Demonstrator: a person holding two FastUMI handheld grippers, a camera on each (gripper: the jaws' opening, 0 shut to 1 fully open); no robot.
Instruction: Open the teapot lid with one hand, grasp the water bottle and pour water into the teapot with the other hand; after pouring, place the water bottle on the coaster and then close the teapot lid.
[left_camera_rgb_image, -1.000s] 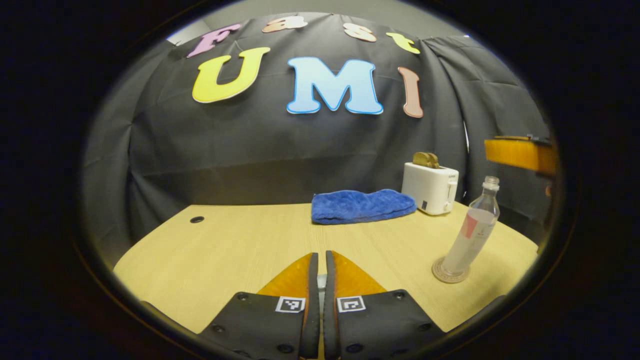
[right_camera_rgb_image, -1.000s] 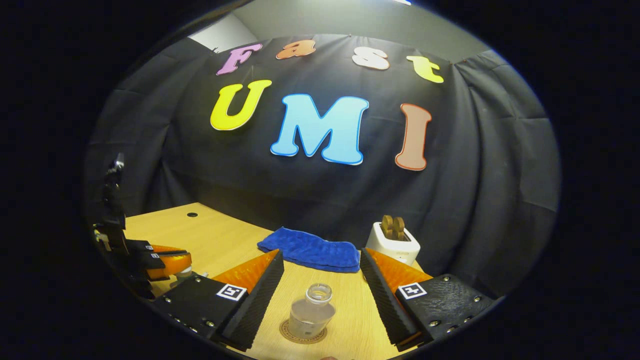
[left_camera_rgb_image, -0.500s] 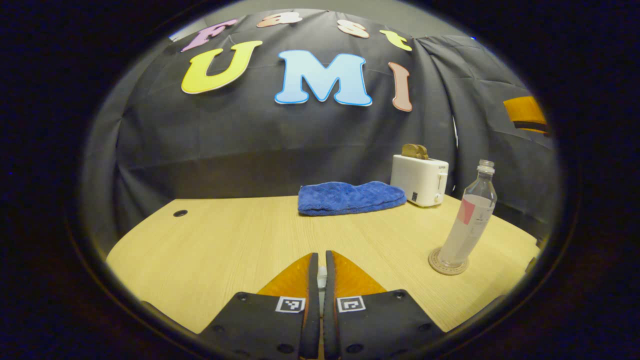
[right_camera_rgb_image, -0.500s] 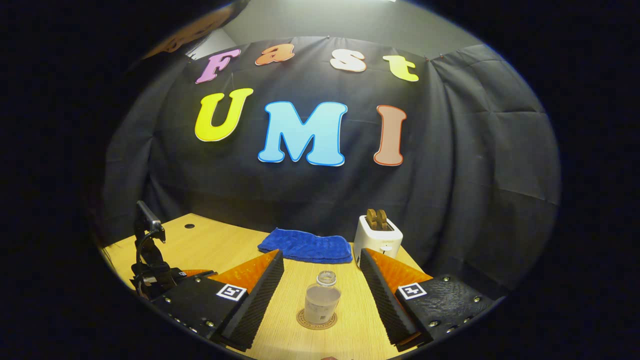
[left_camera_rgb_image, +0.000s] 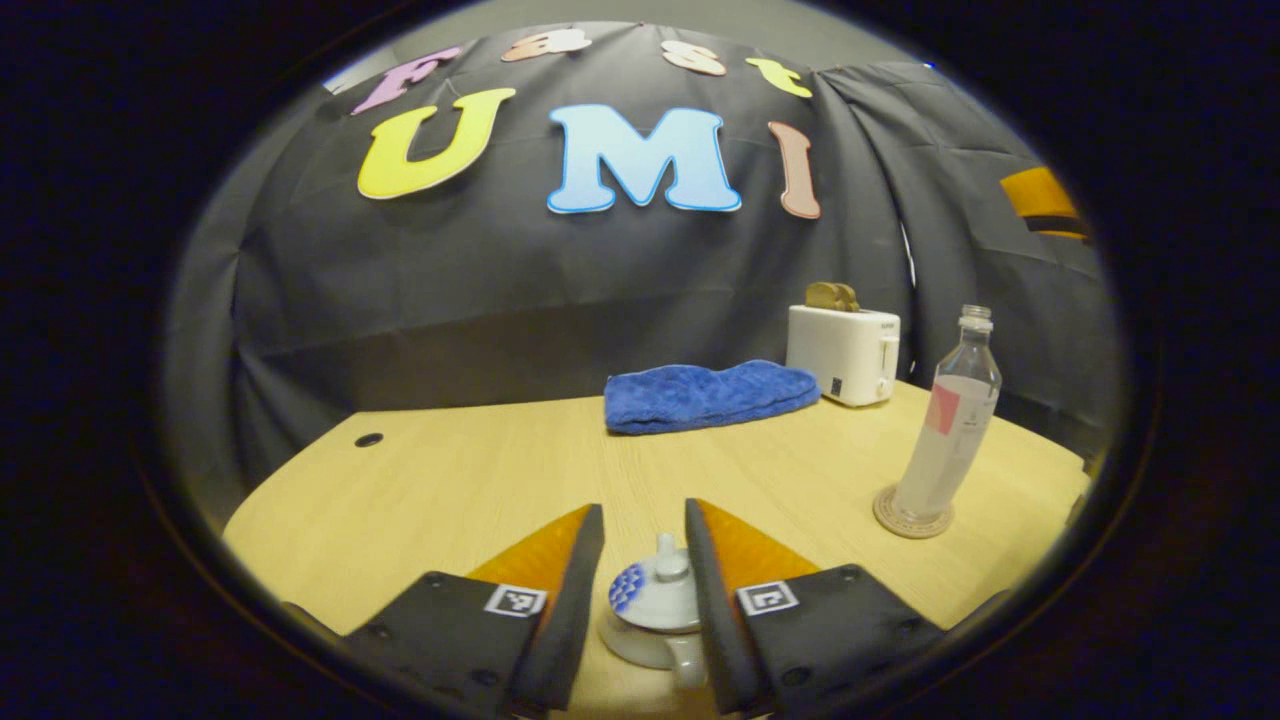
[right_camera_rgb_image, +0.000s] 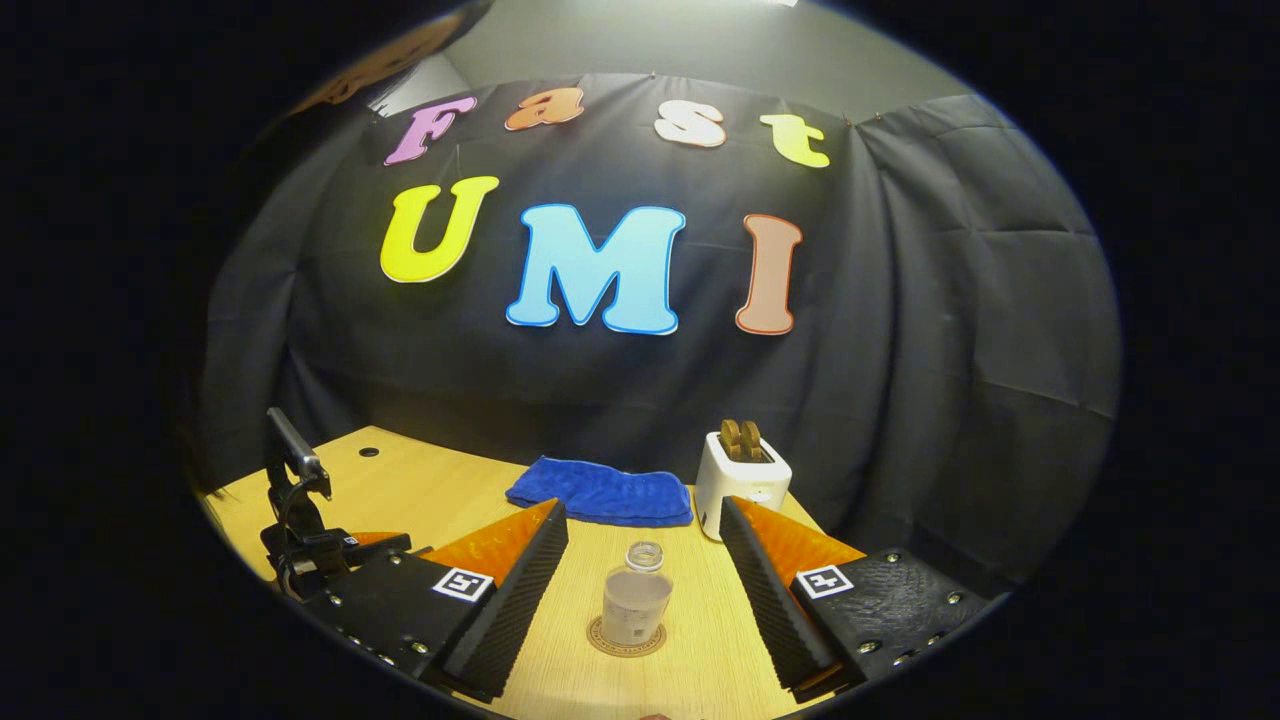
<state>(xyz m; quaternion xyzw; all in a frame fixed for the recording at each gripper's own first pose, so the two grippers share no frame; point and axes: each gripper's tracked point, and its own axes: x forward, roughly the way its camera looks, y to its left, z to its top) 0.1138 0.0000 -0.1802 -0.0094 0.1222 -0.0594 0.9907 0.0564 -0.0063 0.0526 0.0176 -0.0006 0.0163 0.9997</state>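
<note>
A white teapot (left_camera_rgb_image: 652, 640) stands on the table with its lid (left_camera_rgb_image: 655, 598) seated on it, blue pattern on one side. My left gripper (left_camera_rgb_image: 644, 507) is open, one finger on either side of the lid, apart from it. The clear water bottle (left_camera_rgb_image: 950, 425), uncapped and partly filled, stands upright on a round coaster (left_camera_rgb_image: 908, 518) to the right. In the right gripper view the bottle (right_camera_rgb_image: 636, 598) on the coaster (right_camera_rgb_image: 625, 642) lies below my open right gripper (right_camera_rgb_image: 642, 505), whose fingers hold nothing. The left gripper (right_camera_rgb_image: 325, 552) shows at the far left.
A folded blue towel (left_camera_rgb_image: 710, 395) and a white toaster (left_camera_rgb_image: 843, 342) with bread in it sit at the back of the wooden table (left_camera_rgb_image: 450, 480). A small round hole (left_camera_rgb_image: 368, 439) is in the table's back left. Black cloth walls close the booth.
My left gripper has gone from shut to open, and the lidded teapot now shows between its fingers. The right gripper has drawn back a little from the bottle, which stays on the coaster.
</note>
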